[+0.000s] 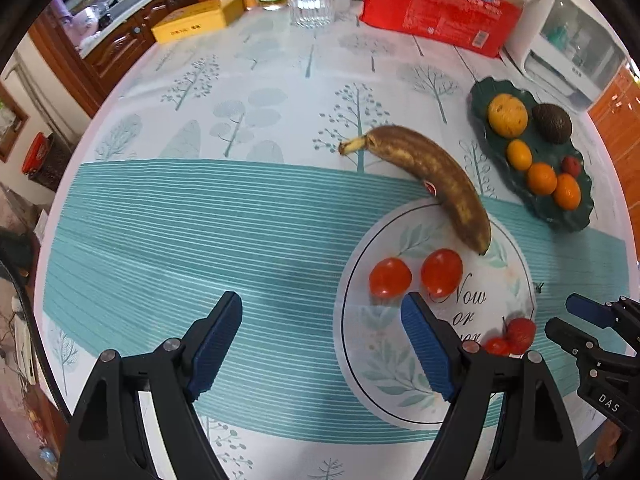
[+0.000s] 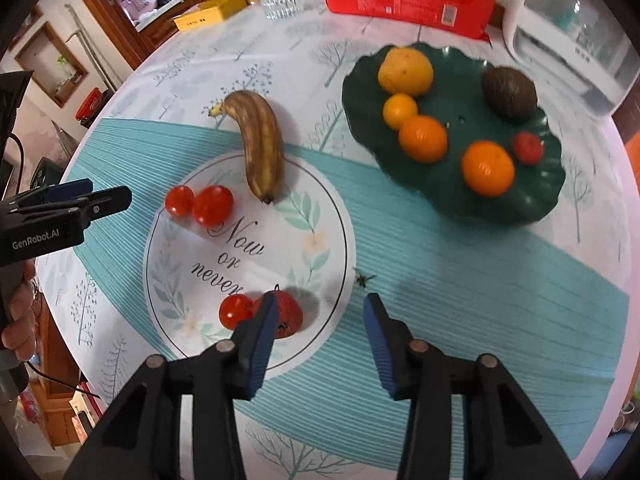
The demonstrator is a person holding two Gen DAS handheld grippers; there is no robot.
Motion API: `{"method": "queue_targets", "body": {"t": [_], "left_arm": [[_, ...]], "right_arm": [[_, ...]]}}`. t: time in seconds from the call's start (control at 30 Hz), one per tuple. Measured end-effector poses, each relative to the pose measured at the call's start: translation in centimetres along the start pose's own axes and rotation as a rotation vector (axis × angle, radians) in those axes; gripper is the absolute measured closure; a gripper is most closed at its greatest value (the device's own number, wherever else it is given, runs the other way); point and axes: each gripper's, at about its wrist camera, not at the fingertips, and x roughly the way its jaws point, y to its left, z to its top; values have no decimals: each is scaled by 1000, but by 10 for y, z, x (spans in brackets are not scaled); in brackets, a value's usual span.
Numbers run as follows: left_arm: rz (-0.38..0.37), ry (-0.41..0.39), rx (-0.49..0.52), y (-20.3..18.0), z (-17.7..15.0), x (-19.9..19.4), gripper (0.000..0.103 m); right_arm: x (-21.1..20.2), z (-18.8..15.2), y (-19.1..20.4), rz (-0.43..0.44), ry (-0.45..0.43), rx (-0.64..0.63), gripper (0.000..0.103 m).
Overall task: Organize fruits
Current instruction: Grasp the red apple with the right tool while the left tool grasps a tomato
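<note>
Right gripper [image 2: 320, 338] hangs unclenched, nothing between its pads, beside a lychee [image 2: 286, 314]; left gripper [image 1: 322, 336], jaws wide and empty, is near two tomatoes [image 1: 416, 276]. Only the right wrist view shows the whole green dish [image 2: 532, 200], banana [image 2: 262, 144] just beside

Light: bright, even, soft daylight tone.
Shadows: faint, short, beside the banana [image 2: 260, 148] and the green plate [image 2: 532, 204].
Distortion: strong fisheye bending, black corners.
Blur: slight smear at the rims; centre sharp.
</note>
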Motion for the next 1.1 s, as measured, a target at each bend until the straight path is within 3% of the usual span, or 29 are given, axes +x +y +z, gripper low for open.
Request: {"method": "queue_targets", "body": {"t": [0.43, 1.1], "left_arm": [[-88, 49, 90, -10, 10, 31, 34], [-179, 87, 158, -29, 21, 49, 61]], "right_arm": [[15, -4, 18, 50, 29, -10, 65], [29, -2, 33, 104, 52, 9, 71]]}}
